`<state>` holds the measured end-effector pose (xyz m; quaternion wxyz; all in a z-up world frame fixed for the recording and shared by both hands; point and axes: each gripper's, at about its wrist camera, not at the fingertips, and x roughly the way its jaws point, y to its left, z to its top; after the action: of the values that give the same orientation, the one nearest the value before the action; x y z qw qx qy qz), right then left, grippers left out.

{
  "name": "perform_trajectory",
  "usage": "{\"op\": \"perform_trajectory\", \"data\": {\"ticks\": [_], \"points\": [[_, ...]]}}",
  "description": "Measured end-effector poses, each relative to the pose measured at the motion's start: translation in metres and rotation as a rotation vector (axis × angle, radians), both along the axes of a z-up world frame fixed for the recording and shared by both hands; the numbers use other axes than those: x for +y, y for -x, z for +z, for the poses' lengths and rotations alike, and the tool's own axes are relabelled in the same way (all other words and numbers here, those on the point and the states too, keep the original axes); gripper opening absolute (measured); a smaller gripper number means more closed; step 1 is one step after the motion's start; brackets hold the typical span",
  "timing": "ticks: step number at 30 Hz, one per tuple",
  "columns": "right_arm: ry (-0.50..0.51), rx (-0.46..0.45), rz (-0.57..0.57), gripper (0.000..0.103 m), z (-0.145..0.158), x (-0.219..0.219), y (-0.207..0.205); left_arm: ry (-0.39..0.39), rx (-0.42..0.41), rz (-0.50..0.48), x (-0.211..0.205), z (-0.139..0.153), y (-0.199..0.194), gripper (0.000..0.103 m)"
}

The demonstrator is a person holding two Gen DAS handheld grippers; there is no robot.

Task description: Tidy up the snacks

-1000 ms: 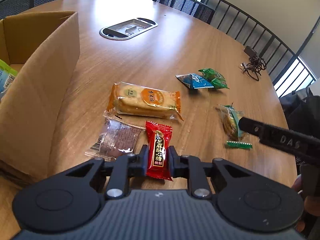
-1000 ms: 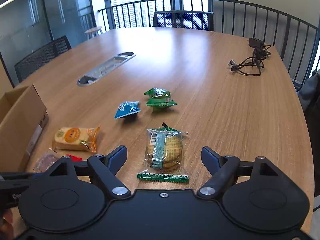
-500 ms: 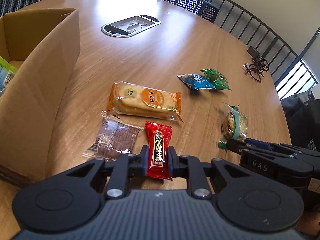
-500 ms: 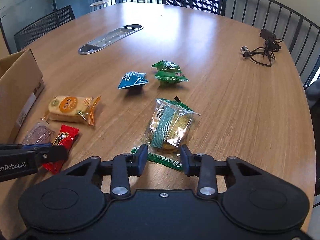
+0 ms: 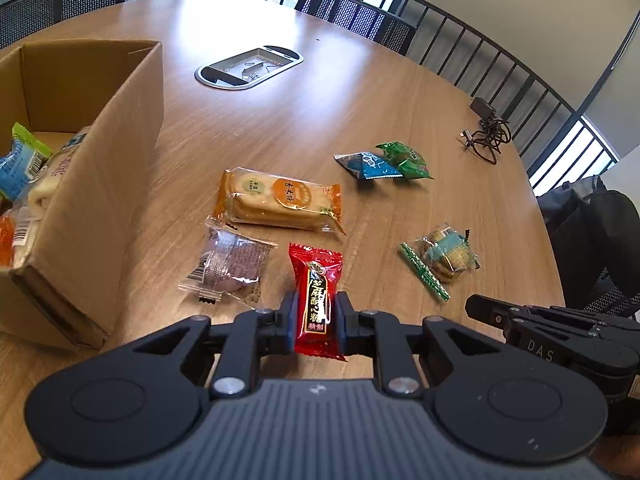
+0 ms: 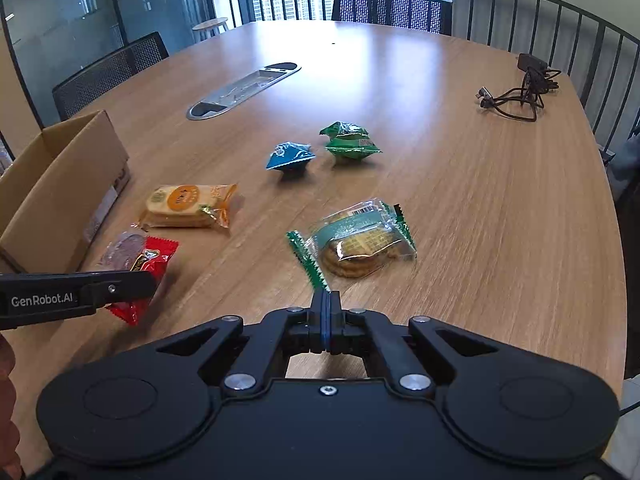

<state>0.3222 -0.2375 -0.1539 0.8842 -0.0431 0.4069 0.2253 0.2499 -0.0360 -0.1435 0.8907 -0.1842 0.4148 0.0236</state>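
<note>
I have the red candy (image 5: 316,300) pinched across its middle in my left gripper (image 5: 314,322), lifted just off the table (image 5: 360,92) to the right of the box (image 5: 100,184). It is a light, crinkly foil pack, slightly slick, and the middle grip should keep it from swinging. My right gripper (image 6: 326,314) is fully closed on the near seam of the cookie pack (image 6: 352,246), the green serrated strip, with the pack itself lying on the table just beyond the fingertips. That pack is clear soft film over stacked round biscuits, light but breakable. The seam is the safe place to hold since it spares the biscuits, though I judge it will dangle and could slip from so thin a bite.

A second ago the right jaws stood wide either side of the cookie pack; now they have shut on its edge, and the pack has twisted so its seam points toward me. The left grip on the candy has not changed, but the candy now sits a little higher, and more of the box's inside shows, with several snacks already in it. The orange crackers (image 5: 280,200), brown pack (image 5: 230,264), blue pouch (image 5: 366,164) and green pouch (image 5: 404,158) lie where they were.
</note>
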Motion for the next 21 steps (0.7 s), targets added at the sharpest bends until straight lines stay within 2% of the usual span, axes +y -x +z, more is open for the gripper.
{"op": "perform_trajectory", "data": {"ticks": [1, 3, 4, 5, 6, 7, 11, 14, 21], "points": [[-0.015, -0.006, 0.002, 0.002, 0.001, -0.001, 0.000, 0.004, -0.001, 0.004, 0.001, 0.000, 0.001, 0.018], [-0.036, -0.024, -0.030, 0.029, 0.005, -0.003, -0.002, 0.009, -0.007, 0.005, 0.003, 0.002, 0.001, 0.018], [-0.042, -0.031, -0.052, 0.061, 0.006, -0.004, -0.004, 0.005, -0.011, 0.002, 0.003, 0.003, 0.002, 0.018], [-0.048, -0.048, -0.068, 0.085, 0.008, -0.004, -0.005, 0.003, -0.011, 0.002, 0.004, 0.003, 0.001, 0.018], [-0.044, -0.077, -0.085, 0.090, 0.009, -0.003, -0.006, 0.007, -0.008, 0.003, 0.004, 0.003, 0.000, 0.018], [-0.034, -0.093, -0.099, 0.090, 0.009, -0.002, -0.008, 0.011, -0.004, 0.005, 0.005, 0.002, 0.000, 0.018], [-0.017, -0.059, -0.121, 0.092, 0.001, 0.007, -0.026, 0.017, 0.006, 0.003, 0.006, -0.002, -0.003, 0.018], [0.046, -0.070, -0.118, 0.103, -0.008, 0.013, -0.035, 0.016, 0.011, -0.006, 0.006, -0.004, -0.007, 0.018], [0.090, -0.027, -0.099, 0.103, -0.027, 0.020, -0.055, 0.017, 0.031, -0.008, 0.009, -0.012, -0.011, 0.018]]}}
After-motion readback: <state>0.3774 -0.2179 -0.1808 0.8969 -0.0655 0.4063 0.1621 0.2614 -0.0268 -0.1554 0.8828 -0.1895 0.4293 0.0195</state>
